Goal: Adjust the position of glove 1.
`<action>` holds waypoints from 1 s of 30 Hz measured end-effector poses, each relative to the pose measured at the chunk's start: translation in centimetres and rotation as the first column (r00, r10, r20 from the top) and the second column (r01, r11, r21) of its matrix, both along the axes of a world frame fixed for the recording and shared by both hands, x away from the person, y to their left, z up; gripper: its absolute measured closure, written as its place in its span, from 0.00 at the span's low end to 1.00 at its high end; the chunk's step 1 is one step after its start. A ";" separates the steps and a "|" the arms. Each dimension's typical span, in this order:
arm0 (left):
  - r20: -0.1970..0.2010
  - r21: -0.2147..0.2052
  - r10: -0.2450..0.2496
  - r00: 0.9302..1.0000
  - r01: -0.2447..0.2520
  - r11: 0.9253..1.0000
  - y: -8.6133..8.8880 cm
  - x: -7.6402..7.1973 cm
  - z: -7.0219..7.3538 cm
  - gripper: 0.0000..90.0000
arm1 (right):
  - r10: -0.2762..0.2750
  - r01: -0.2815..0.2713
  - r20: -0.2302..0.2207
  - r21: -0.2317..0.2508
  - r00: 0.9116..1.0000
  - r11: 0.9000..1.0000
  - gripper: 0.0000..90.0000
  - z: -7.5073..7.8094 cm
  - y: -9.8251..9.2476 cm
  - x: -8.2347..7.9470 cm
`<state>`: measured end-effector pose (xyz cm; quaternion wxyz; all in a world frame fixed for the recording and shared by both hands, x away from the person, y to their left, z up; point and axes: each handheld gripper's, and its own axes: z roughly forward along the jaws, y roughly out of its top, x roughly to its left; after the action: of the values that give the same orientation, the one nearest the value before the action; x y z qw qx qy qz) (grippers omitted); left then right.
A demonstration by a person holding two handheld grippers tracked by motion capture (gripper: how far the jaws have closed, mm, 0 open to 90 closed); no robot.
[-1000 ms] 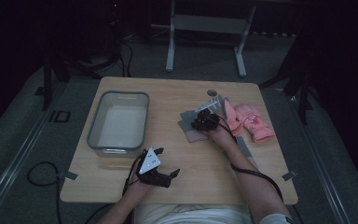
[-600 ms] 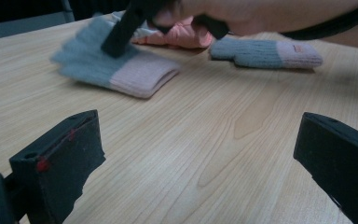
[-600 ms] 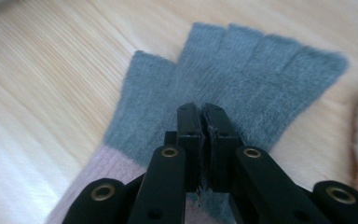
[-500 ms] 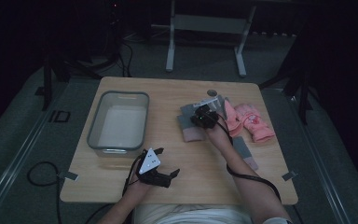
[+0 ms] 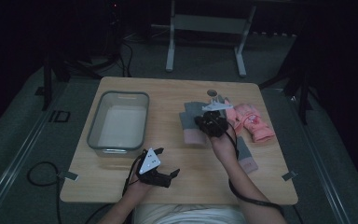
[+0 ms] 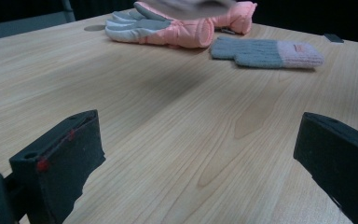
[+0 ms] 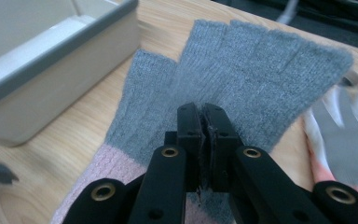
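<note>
The right tool is pinched tight on the grey glove, lifted above mid-desk, right of the grey bin. The left tool hovers wide and empty over the near desk.

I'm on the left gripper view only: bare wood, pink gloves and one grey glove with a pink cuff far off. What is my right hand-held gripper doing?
Observer: The right hand-held gripper is shut on another grey glove, pinching the knit near its middle.
Operator: Is there anywhere to put it?
Observer: Yes, the high view shows a grey-rimmed bin standing on the left side of the table.
Operator: Where is the pinched glove relative to the pink ones?
Observer: In the high view it sits just left of the pink gloves, between them and the bin.
</note>
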<state>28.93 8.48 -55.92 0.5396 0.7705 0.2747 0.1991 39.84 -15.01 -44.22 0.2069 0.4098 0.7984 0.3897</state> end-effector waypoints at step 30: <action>0.003 0.003 -0.001 1.000 0.001 1.000 -0.1 -0.1 0.0 0.01 | -0.061 0.054 -0.216 -0.040 0.975 0.998 0.92 -9.7 -0.7 -3.7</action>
<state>28.83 8.38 -55.93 0.5392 0.7711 0.2730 0.2003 36.11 -15.75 -53.92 0.1368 0.4692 0.8105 0.3228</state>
